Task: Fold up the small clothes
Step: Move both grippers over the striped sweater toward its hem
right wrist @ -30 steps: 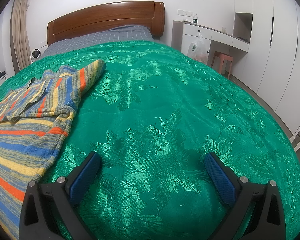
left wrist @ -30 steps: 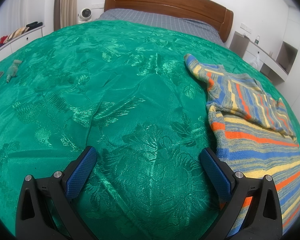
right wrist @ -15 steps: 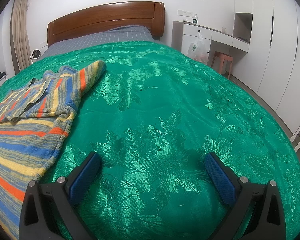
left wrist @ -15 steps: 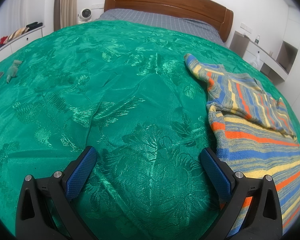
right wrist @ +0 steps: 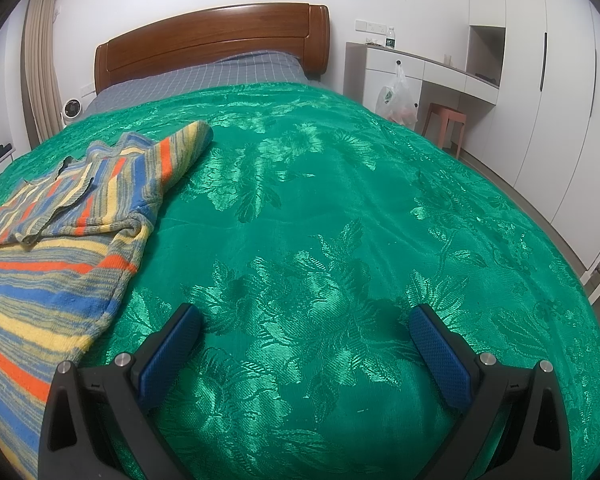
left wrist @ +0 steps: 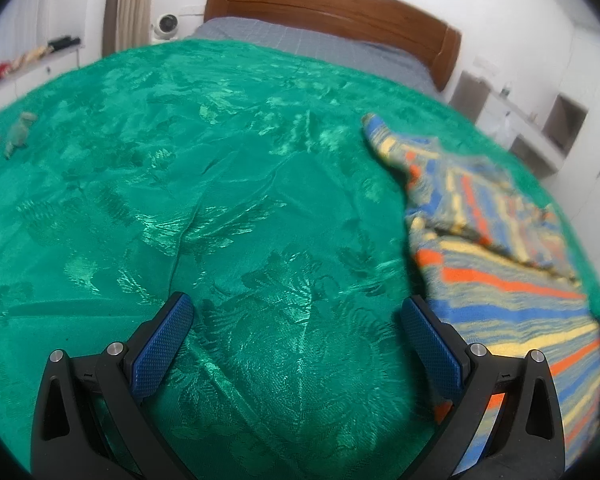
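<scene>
Since a moment ago, my left gripper (left wrist: pixel 296 316) has swung slightly, blurring its view. Left of the striped sweater (left wrist: pixel 496 264) spreads green bedspread (left wrist: pixel 220 200), a small toy (left wrist: pixel 18 136) far left. Only my right gripper (right wrist: pixel 306 326) shows the stool (right wrist: pixel 446 120). Both jaws gape wide, empty.

White walls all around. Bed (right wrist: pixel 340 240) fills most of both views, w/ shiny green floral cover; grey checked sheet (right wrist: pixel 228 74) at 12 o'clock, under brown wood headboard (right wrist: pixel 212 40). In the right wrist view: white desk (right wrist: pixel 420 68) at 1 o'clock, plastic bag (right wrist: pixel 396 98) hanging on its front, pink stool (right wrist: pixel 446 122) just beside; white wardrobe (right wrist: pixel 540 100) at 2 o'clock; grey floor (right wrist: pixel 540 216) at 3 o'clock; beige curtain (right wrist: pixel 40 60) at 10 o'clock w/ small white fan (right wrist: pixel 72 111) near it. Left wrist view is blurred; low white shelf (left wrist: pixel 28 68) at 10 o'clock.
</scene>
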Demonstrator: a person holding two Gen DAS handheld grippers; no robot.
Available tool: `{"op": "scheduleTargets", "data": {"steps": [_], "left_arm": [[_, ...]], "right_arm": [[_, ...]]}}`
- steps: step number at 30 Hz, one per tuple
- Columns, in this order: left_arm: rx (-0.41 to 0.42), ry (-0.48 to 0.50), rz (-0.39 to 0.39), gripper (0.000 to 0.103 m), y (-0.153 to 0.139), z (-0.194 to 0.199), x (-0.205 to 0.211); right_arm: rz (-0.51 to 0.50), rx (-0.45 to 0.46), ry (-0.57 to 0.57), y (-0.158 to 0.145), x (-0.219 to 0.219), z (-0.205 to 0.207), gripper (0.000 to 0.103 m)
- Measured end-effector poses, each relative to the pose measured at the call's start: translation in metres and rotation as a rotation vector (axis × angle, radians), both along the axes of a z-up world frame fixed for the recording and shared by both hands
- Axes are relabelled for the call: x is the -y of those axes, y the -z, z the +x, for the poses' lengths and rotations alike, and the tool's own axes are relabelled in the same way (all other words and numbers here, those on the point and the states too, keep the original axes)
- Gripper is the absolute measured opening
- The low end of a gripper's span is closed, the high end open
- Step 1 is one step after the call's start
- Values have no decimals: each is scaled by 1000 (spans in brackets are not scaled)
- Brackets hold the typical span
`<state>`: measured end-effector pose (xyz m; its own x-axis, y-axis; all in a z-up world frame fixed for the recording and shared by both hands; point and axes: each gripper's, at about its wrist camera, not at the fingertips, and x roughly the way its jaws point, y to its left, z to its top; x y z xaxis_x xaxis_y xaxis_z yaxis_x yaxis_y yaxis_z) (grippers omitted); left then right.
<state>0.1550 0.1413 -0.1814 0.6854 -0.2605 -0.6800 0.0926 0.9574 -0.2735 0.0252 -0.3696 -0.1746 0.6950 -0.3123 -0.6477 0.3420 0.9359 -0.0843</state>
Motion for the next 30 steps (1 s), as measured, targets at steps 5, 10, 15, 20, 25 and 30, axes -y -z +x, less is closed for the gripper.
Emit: {"op": "scheduleTargets", "data": {"steps": [5,10,15,20,25,30], "left_arm": [[-6,74,-117,103,-9,-22,-17],[-13,208,-69,102,-6,-105,5],[-147,340,-30,100,-5,-154,23],[-177,349,-19,97,-31,-175,2],[-254,337,-16,88,-15,-170,5],[-288,346,90,77,-4,-184,19]], "right_arm": [[14,-58,-15,-15,-4,8,103],[97,-28,-222,-64,-46,-33,103],[120,-203,-439,-68,-103,-90,103],[50,-350,-566,-48,-139,-136,103],[115,-362,-516,-19,-128,-132,103],[232,-360,-479,-1,-112,-124,102]]}}
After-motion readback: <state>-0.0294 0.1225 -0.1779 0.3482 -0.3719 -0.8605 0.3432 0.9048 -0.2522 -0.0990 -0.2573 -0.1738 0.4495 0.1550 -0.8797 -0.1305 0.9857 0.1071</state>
